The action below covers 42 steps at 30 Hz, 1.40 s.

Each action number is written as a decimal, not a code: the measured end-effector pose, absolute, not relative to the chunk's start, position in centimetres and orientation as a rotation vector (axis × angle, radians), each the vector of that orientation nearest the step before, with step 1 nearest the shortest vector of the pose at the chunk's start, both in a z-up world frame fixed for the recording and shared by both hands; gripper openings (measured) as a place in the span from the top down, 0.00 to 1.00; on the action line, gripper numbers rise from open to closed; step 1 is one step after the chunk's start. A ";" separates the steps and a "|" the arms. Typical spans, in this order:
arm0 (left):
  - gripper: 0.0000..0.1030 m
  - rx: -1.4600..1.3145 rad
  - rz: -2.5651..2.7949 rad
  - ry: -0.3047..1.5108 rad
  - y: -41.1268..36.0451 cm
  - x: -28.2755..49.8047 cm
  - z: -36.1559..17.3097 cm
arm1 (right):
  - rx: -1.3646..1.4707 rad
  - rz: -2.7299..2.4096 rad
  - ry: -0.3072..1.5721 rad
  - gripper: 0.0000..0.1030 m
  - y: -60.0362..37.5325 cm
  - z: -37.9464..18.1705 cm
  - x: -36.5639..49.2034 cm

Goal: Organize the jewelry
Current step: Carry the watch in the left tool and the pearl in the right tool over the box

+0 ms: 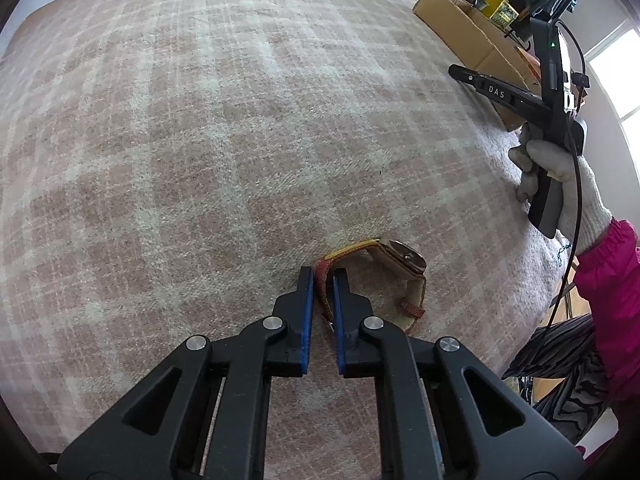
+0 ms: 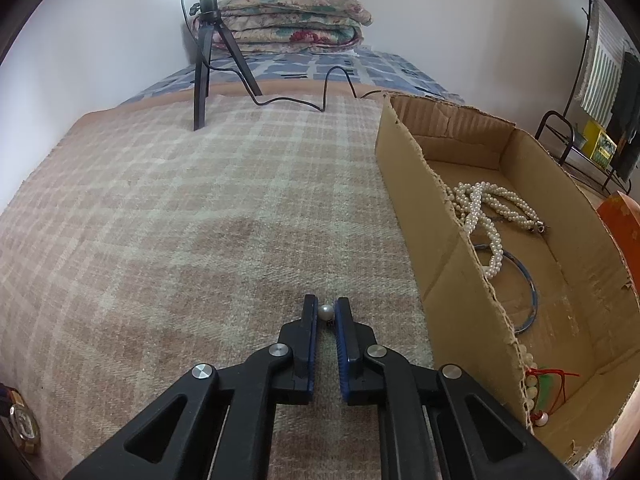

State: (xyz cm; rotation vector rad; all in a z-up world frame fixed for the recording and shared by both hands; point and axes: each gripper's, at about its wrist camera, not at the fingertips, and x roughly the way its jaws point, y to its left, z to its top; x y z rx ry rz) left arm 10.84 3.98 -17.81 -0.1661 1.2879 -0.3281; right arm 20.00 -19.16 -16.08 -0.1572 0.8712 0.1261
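A wristwatch [image 1: 402, 262] with a red and yellow strap lies on the plaid blanket [image 1: 200, 140]. My left gripper [image 1: 323, 276] is shut on the watch strap [image 1: 322, 280]. My right gripper [image 2: 326, 312] is shut on a single white pearl piece [image 2: 326, 313], held above the blanket just left of the cardboard box [image 2: 404, 184]. The box holds a pearl necklace [image 2: 488, 208], a blue bangle [image 2: 530, 300] and a beaded piece with red cord [image 2: 540, 396]. The watch face also shows at the lower left of the right wrist view [image 2: 24, 424].
A tripod [image 2: 208, 64] with a ring light and its cable [image 2: 328, 92] stands at the far end of the blanket. Folded quilts [image 2: 292, 24] lie behind it. The right hand tool and white glove [image 1: 560, 168] show at the right of the left wrist view.
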 end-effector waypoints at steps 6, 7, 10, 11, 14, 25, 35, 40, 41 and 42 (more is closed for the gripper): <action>0.94 -0.171 -0.323 1.262 4.2 10.8 -17.1 | -0.145 0.130 0.867 0.94 -19.5 -15.6 19.2; 0.94 -0.171 -0.323 1.256 4.2 10.8 -16.9 | -0.142 0.131 0.866 0.94 -19.5 -15.6 19.1; 0.94 -0.168 -0.324 1.237 4.3 10.5 -16.4 | -0.136 0.133 0.863 0.94 -19.5 -15.2 18.7; 0.94 -0.167 -0.324 1.232 4.3 10.6 -16.2 | -0.132 0.136 0.862 0.94 -19.4 -15.1 18.6; 0.94 -0.165 -0.324 1.215 4.2 10.4 -15.7 | -0.122 0.144 0.854 0.94 -19.4 -14.6 18.0; 0.94 -0.167 -0.322 1.157 4.2 10.1 -13.8 | -0.083 0.175 0.821 0.94 -19.8 -11.8 14.5; 0.94 -0.172 -0.348 1.117 2.7 10.6 -12.1 | -0.065 0.182 0.763 0.94 -21.9 -7.6 11.7; 0.94 -0.169 -0.380 1.089 1.0 11.1 -10.8 | -0.062 0.173 0.733 0.94 -23.6 -5.7 11.0; 0.94 -0.173 -0.388 1.085 0.6 11.3 -10.5 | -0.062 0.170 0.727 0.94 -23.9 -5.3 10.9; 0.94 -0.180 -0.397 1.081 0.2 11.5 -10.2 | -0.062 0.166 0.720 0.94 -24.4 -4.9 10.9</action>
